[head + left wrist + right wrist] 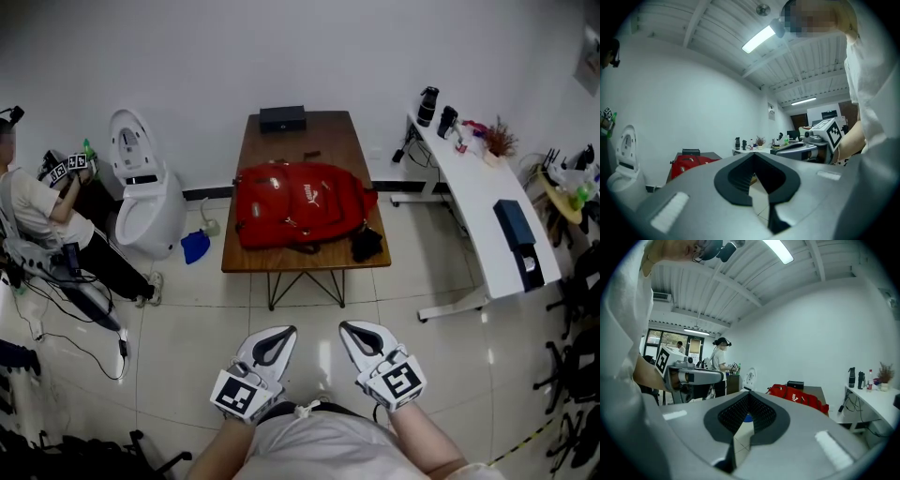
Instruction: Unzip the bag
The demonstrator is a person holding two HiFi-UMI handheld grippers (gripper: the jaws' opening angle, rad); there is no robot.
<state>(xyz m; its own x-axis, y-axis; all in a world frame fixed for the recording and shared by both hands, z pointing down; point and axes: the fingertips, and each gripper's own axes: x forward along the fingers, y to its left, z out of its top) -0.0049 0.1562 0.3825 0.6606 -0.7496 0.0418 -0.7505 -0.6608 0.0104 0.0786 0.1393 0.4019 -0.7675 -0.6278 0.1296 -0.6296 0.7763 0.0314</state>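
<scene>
Nearest, both tongs are held side by side in front of the person's waist, over the tiled floor and well short of the worktop [323, 131]. The left tongs [286, 331] have their jaws together with nothing between them. The right tongs [347, 326] are likewise closed and empty. Both point roughly level toward the worktop, a brown one on crossed black legs. The red bag [300, 206] lies flat on it, covering the middle and near part and reaching almost from the left edge to the right edge. At this range its zip cannot be made out. A small black thing [367, 244] sits at the near right corner, touching the bag. A black box [282, 118] stands at the far edge, apart from the bag. On the floor left of the worktop are a blue thing [195, 247] and a white toilet [141, 202], with a seated person [33, 211] beyond them. To the right, a white worktop [473, 202] carries a black case [517, 230] near its near end, a small plant [497, 141] farther along and two dark bottles [428, 105] at its far end.
</scene>
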